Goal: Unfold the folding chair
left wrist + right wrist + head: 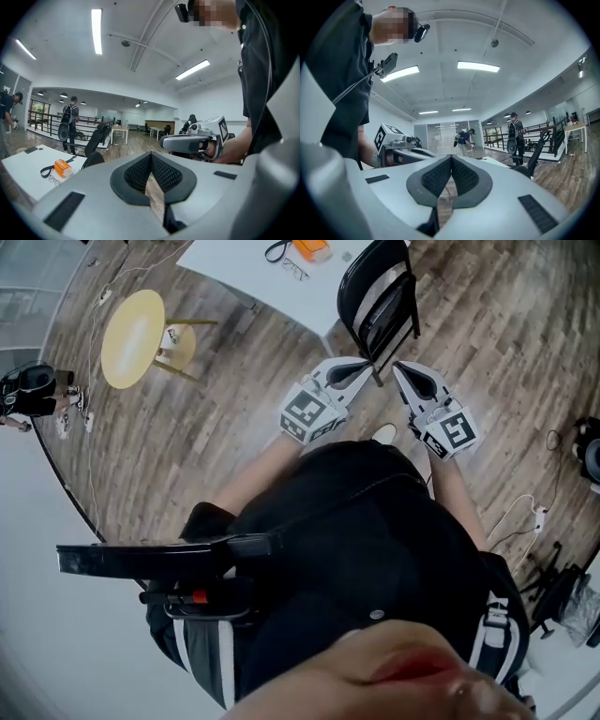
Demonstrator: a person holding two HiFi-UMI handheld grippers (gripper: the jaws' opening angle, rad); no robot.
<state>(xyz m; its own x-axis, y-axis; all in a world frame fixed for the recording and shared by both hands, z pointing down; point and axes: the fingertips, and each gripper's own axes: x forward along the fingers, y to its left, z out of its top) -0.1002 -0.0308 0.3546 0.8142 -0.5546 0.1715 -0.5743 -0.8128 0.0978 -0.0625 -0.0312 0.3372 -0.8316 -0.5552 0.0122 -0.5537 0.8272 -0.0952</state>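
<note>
Left gripper (364, 365) and right gripper (400, 369), jaws together and empty, near folding chair (375, 296) at upper centre; open them first, then grab the frame.

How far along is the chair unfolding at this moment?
Done: nothing yet. The black chair stands by the white table and looks folded flat. In hand: nothing. The left gripper and right gripper point at the chair, fingers closed and empty; whether they touch it, the head view does not settle. Left: grip the chair, swing the seat open and stand it on the floor.
</note>
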